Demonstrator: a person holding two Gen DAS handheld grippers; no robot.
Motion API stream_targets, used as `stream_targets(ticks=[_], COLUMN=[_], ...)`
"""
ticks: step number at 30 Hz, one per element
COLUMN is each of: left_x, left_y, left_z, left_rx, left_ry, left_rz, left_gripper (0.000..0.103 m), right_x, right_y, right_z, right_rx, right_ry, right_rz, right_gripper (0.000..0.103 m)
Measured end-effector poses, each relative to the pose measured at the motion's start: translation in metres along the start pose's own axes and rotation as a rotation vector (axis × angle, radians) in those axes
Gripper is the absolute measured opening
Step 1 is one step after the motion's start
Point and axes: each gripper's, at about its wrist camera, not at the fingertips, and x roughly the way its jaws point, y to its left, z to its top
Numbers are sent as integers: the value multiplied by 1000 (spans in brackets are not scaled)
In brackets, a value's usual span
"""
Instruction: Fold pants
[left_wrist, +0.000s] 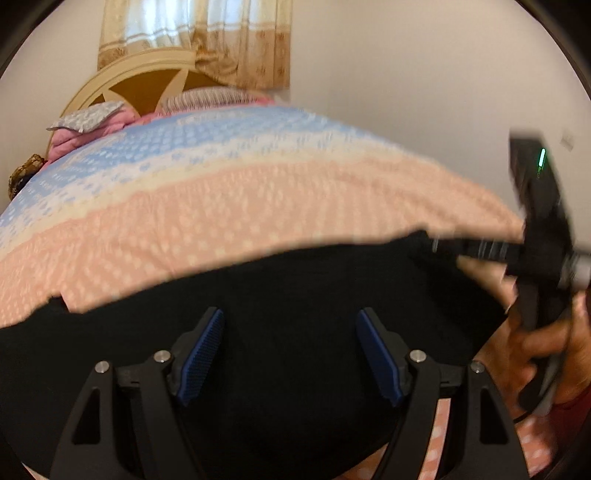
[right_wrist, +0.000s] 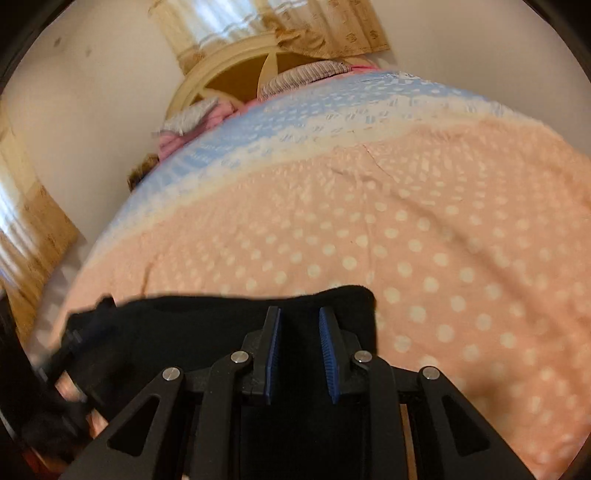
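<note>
Nearest in the left wrist view, the left gripper (left_wrist: 290, 354) hangs over the black fabric pants (left_wrist: 258, 295) with its blue ribbed fingers (left_wrist: 201, 356) spread wide and nothing between them. The dark cloth fills the whole lower part of that view, running from the left edge across to the right, where the person's right hand (left_wrist: 543, 343) grips the black handle of the right gripper (left_wrist: 436, 245); that tool is blurred there, with a small green light showing on its upper body.

In the right wrist view the right gripper (right_wrist: 300, 354) has its blue ribbed fingers (right_wrist: 273, 354) drawn fairly close, with a narrow gap showing between the pads. The black pants (right_wrist: 184, 332) lie directly under and between them, but black against black makes it impossible to tell whether cloth is pinched. The cloth's far right corner sits just past the fingertips, and the garment stretches off to the left, where a blurred dark shape and a bit of skin appear at the edge.

The pants lie on a bed covered by a peach blanket with white polka dots (right_wrist: 443, 240), which changes to a cream band and then a pale blue patterned band farther away. Beyond that sit a grey patterned pillow (left_wrist: 86, 116) on pink bedding and a striped pillow (right_wrist: 306, 75). Behind them rises a cream and brown curved headboard (left_wrist: 122, 79), and above it a beige patterned curtain (left_wrist: 207, 33) hangs against the pale wall.
</note>
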Motion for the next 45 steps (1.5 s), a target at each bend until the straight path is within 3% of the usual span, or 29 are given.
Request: stream_targets(ticks=[5, 11, 12, 14, 15, 16, 17, 21, 26, 27, 30, 35, 37, 41, 45], left_x=[-7, -36, -41, -56, -65, -70, -75, -83, -84, -84, -86, -87, -89, -94, -92], left_y=[1, 37, 44, 66, 78, 85, 92, 115, 129, 130, 134, 146, 150, 163, 170], left_z=[-6, -3, -6, -12, -17, -20, -23, -30, -39, -40, -43, -50, -50, -51, -52], left_rx=[7, -102, -122, -164, -181, -188, -193, -205, -257, -253, -246, -296, -305, -346, -375], left_ry=[-20, -33, -39, -58, -73, -83, -91, -96, -88, -90, -97, -91, -98, -110, -106], left_rz=[19, -51, -53, -30, 4, 32, 60, 149, 106, 99, 91, 54, 59, 58, 64], left_gripper=[77, 77, 77, 77, 77, 77, 77, 77, 77, 77, 77, 77, 77, 77, 77], right_x=[14, -27, -34, -44, -47, -50, -49, -31, 7, 10, 10, 8, 6, 0, -1], right_y=[-2, 14, 24, 51, 65, 82, 98, 159, 199, 199, 194, 186, 177, 160, 152], right_z=[3, 0, -4, -14, -21, -31, -40, -70, -99, -104, -105, -90, -81, -64, -64], right_rx=[33, 38, 17, -33, -54, -87, -130, -304, -484, -505, -528, -451, -357, -208, -153], right_ry=[-24, -122, -117, -100, -103, -106, -100, -75, -33, -38, -47, 11, 29, 49, 51], right_rz=[34, 38, 55, 119, 151, 178, 189, 139, -30, -74, -149, -109, -50, 73, 108], right_gripper=[23, 23, 28, 51, 69, 76, 76, 76, 75, 73, 49, 37, 23, 20, 20])
